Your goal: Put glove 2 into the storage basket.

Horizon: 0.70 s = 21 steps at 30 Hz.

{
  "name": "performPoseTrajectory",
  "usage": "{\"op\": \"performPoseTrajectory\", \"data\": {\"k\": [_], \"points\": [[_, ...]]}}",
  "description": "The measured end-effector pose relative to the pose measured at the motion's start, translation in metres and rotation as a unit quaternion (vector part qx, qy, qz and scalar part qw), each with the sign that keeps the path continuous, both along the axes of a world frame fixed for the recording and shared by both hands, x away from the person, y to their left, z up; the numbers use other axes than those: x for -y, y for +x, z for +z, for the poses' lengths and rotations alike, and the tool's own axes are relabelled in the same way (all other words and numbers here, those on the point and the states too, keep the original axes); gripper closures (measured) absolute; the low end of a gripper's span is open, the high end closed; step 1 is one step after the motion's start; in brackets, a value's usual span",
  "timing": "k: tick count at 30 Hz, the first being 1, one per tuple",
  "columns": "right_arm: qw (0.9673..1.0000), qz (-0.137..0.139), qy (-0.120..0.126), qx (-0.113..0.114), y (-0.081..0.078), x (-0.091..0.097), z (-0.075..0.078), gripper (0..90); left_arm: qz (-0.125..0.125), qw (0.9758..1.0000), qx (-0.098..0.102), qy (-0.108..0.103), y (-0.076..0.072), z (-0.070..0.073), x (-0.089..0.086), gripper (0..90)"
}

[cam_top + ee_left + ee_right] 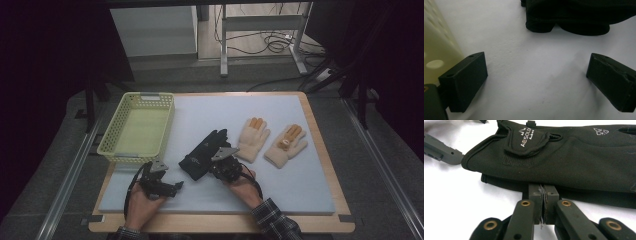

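While the black glove (204, 153) lies flat on the pale mat (300, 190) of the bench (330, 165), its lower edge is met by the right hand-held gripper (223, 165), seen just below and right of the glove in the high view. In the right gripper view the jaws are seen pressed together at the glove's (564, 162) dark hem; whether a fold of fabric is pinched between them cannot be told. The left hand-held gripper (170, 186) is held below and left of the glove, apart from it, with its jaws spread wide over bare mat (534, 82) and nothing between them. Left of the glove a yellow basket (115, 150) is placed, and right of it two cream gloves (252, 137) are laid.
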State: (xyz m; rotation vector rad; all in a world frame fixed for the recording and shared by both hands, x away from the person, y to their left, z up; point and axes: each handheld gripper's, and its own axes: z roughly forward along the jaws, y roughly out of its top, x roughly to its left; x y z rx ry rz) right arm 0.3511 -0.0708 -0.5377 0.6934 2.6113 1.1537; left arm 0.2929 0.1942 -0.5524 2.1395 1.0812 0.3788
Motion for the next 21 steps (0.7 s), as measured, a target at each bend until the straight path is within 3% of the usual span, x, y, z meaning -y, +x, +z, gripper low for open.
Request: {"op": "performPoseTrajectory", "data": {"k": [6, 17, 21], "points": [[1.0, 0.007, 0.0, 0.002, -0.004, 0.011, 0.008, 69.8, 0.0, 1.0, 0.0, 0.0, 0.0, 0.0, 0.0, 3.6], [0.9989, -0.036, -0.015, 0.027, -0.006, 0.056, 0.019, 37.8, 0.0, 1.0, 0.0, 0.0, 0.0, 0.0, 0.0, 3.6], [0.9985, -0.05, -0.012, 0.02, -0.006, 0.074, 0.019, 28.5, 0.0, 1.0, 0.0, 0.0, 0.0, 0.0, 0.0, 3.6]]}}
